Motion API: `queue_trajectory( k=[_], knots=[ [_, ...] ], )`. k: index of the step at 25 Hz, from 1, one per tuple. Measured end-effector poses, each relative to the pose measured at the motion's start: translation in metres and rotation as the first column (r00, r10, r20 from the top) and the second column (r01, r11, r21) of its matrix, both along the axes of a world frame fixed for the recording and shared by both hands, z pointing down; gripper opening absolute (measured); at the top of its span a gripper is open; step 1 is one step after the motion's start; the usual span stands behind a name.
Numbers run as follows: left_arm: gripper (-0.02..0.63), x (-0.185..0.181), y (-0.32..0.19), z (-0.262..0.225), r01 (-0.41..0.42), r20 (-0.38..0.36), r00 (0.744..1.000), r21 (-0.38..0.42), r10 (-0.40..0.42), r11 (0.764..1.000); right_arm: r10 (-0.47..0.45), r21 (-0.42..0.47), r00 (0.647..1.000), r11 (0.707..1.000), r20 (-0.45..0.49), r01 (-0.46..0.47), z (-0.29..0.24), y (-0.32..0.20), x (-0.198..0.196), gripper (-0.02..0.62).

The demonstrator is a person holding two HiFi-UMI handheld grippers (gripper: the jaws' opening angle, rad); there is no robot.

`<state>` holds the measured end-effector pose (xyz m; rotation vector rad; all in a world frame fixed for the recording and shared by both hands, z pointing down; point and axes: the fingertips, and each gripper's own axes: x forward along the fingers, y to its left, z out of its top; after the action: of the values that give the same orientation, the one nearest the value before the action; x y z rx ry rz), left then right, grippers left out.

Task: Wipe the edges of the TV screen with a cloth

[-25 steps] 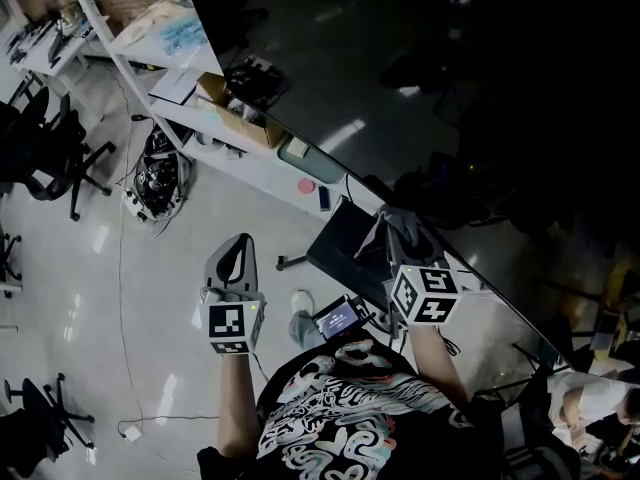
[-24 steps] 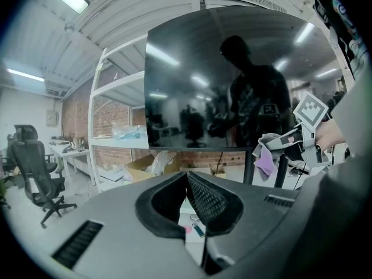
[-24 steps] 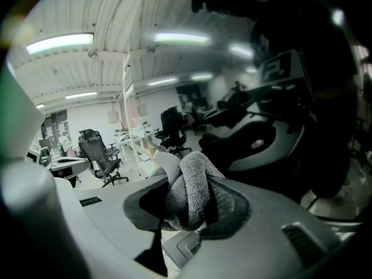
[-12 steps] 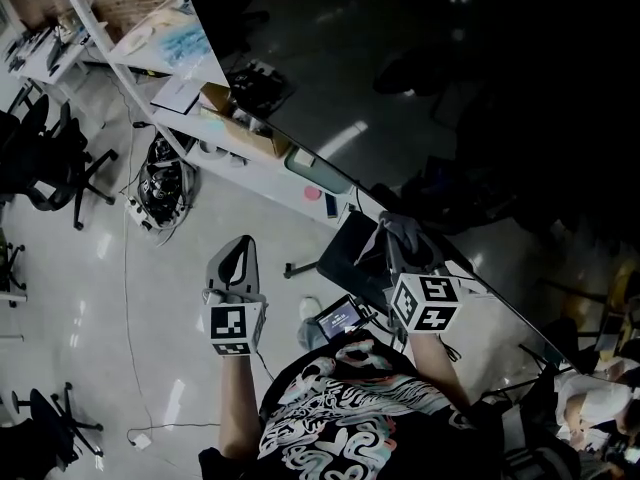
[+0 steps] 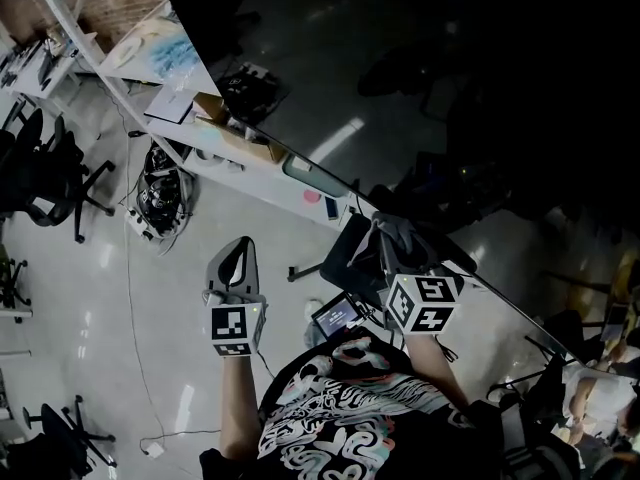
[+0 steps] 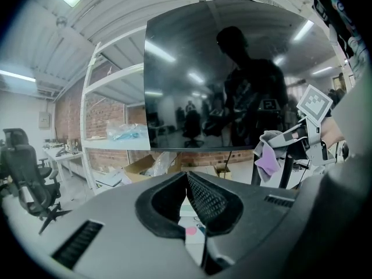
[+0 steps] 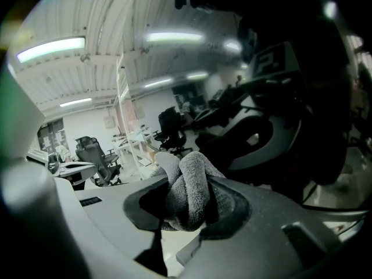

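Right gripper [image 5: 400,236] with cloth [image 7: 186,193], slightly lower

Cloth: grey terry cloth [image 7: 189,199] in right gripper [image 7: 189,179], rough, matt.
Screen: black TV screen [image 6: 232,68] before left gripper [image 6: 186,173], glossy, smooth.

Two grippers [image 5: 239,245] [image 5: 400,240], one cloth [image 7: 187,193], one screen [image 6: 192,74]

TV screen [image 5: 450,88] runs off top and right edges in head view. Lower end of cloth [image 7: 186,193] buried between fingers [image 7: 224,208] of right gripper [image 7: 185,182], can't see it. Text on small display [image 5: 337,316] too tiny to read.
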<state>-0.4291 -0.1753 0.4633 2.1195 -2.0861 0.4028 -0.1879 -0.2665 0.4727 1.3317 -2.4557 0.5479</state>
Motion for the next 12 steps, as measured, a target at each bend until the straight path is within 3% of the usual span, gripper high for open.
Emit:
queue_trajectory(
  k=[12],
  knots=[
    [0.017, -0.005, -0.034, -0.015, -0.065, 0.012, 0.998, 0.016, 0.065, 0.998, 0.030, -0.031, 0.999, 0.999, 0.025, -0.030, -0.004, 0.004, -0.007, 0.149]
  ],
)
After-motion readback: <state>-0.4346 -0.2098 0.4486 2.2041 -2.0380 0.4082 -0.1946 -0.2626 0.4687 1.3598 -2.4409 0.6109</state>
